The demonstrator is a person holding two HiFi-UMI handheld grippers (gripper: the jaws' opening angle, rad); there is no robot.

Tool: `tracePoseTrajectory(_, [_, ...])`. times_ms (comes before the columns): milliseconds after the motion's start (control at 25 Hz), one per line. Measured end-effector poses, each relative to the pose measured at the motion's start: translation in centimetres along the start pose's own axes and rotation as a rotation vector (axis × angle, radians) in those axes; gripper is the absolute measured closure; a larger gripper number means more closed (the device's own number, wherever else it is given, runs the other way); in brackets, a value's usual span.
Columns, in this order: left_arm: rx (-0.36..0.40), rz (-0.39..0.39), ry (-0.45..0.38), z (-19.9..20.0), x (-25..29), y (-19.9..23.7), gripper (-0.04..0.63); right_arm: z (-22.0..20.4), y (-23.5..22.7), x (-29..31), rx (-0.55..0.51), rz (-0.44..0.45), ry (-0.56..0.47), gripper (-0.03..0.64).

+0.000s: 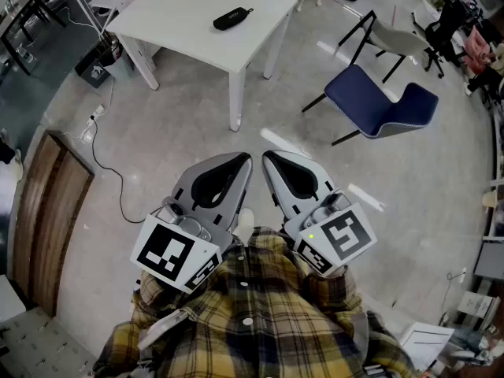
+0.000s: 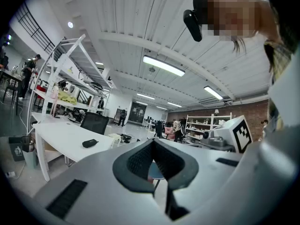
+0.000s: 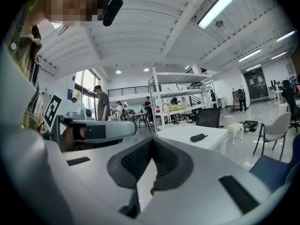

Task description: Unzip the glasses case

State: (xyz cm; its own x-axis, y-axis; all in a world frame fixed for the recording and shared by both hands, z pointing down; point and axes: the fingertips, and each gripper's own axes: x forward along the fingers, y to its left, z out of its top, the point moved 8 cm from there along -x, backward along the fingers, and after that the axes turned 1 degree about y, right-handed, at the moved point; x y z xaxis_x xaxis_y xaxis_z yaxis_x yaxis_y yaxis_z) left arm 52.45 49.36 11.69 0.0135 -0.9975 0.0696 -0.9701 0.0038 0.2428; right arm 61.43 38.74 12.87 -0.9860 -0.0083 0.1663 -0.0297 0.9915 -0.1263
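The black glasses case [image 1: 233,18] lies zipped on the white table [image 1: 189,22], far ahead of me across the floor. It also shows small in the left gripper view as the case [image 2: 89,143] and in the right gripper view as the case [image 3: 198,137]. My left gripper [image 1: 246,159] and right gripper [image 1: 266,157] are held side by side close to my chest, pointing roughly level toward the table. Both are shut with nothing between their pads, and their tips nearly touch each other. Neither is near the case.
A blue chair [image 1: 378,105] and a grey chair [image 1: 398,38] stand right of the table. A cable [image 1: 106,164] runs over the floor at left beside a wooden panel [image 1: 47,211]. A metal shelf rack [image 2: 70,74] stands behind the table, with people farther back.
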Motion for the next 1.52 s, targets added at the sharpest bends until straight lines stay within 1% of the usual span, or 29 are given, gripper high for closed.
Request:
tracePoseTrajectory(240, [0.006, 0.004, -0.008, 0.2, 0.4, -0.3, 0.588, -0.1, -0.6, -0.3, 0.022, 0.002, -0.005, 0.618])
tracePoseTrajectory(440, [0.022, 0.054, -0.007, 0.0, 0.6, -0.5, 0.588, -0.7, -1.4, -0.4, 0.039, 0.026, 0.010, 0.618])
tracePoseTrajectory(760, [0.004, 0.091, -0.019, 0.1, 0.8, 0.3, 0.588, -0.9, -2.1, 0.5, 0.040, 0.057, 0.014, 0.618])
tracePoseTrajectory(1000, [0.006, 0.120, 0.002, -0.1, 1.7, 1.2, 0.588, -1.3, -3.1, 1.1, 0.053, 0.067, 0.036, 0.618])
tracePoseTrajectory(1200, [-0.007, 0.125, 0.011, -0.3, 2.2, 4.3, 0.588, -2.1, -3.8, 3.9, 0.059, 0.068, 0.068, 0.618])
tracePoseTrajectory(1360, [-0.010, 0.119, 0.003, 0.5, 2.7, 8.4, 0.588, -1.8, -4.1, 7.7, 0.056, 0.053, 0.072, 0.618])
tracePoseTrajectory(1520, [-0.004, 0.095, -0.003, 2.1, 3.8, 12.8, 0.588, -0.7, -4.9, 12.0, 0.057, 0.031, 0.078, 0.618])
